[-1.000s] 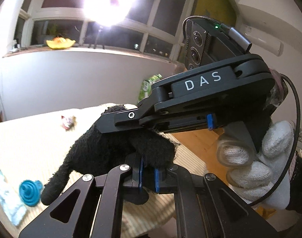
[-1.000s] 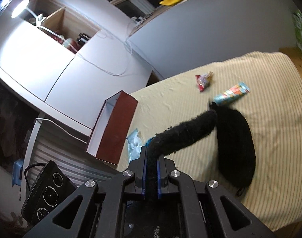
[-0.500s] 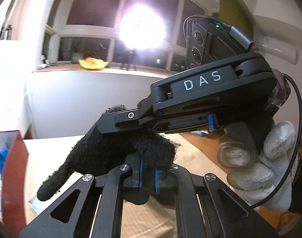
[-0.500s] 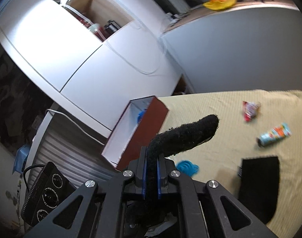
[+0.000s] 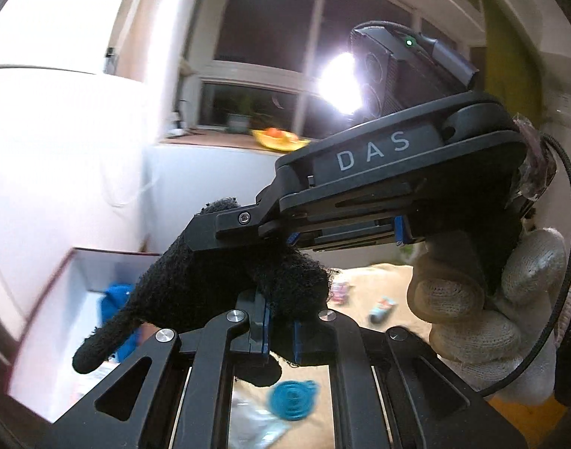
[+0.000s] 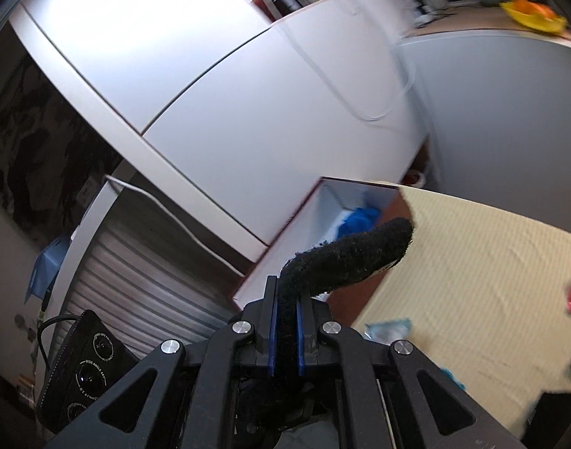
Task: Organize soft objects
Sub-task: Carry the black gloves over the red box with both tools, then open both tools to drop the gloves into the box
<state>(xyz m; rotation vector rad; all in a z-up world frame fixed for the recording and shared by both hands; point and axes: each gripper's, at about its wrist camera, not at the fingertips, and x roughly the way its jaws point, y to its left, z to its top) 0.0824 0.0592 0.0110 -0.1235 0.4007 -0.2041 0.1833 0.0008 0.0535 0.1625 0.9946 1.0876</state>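
Black glove, knitted and limp, hangs in the air between both tools. Left gripper: jaws closed tight on a bunched fold of the glove, blue pads barely apart, one knit finger drooping off to the left. Right gripper: jaws likewise pinched hard on the fabric, a tube of it curling up and over to the right. Two-point hold probably keeps the floppy thing spread and under control during carry; one pinch alone would let it dangle.

A white-gloved hand wraps the right tool's handle, seen from the left wrist view.

Just below, on the striped beige bedcover: a teal round piece and a clear packet, near the cover's left edge. Farther out, small wrappers, blurred.

Beyond the left edge of the cover stands an open box, dark red outside, white inside, with a blue soft item already lying in it. Judgement: box is the collecting place; glove sits near its opening, not yet over it.

Behind: white cabinet fronts, a window sill with a yellow dish.
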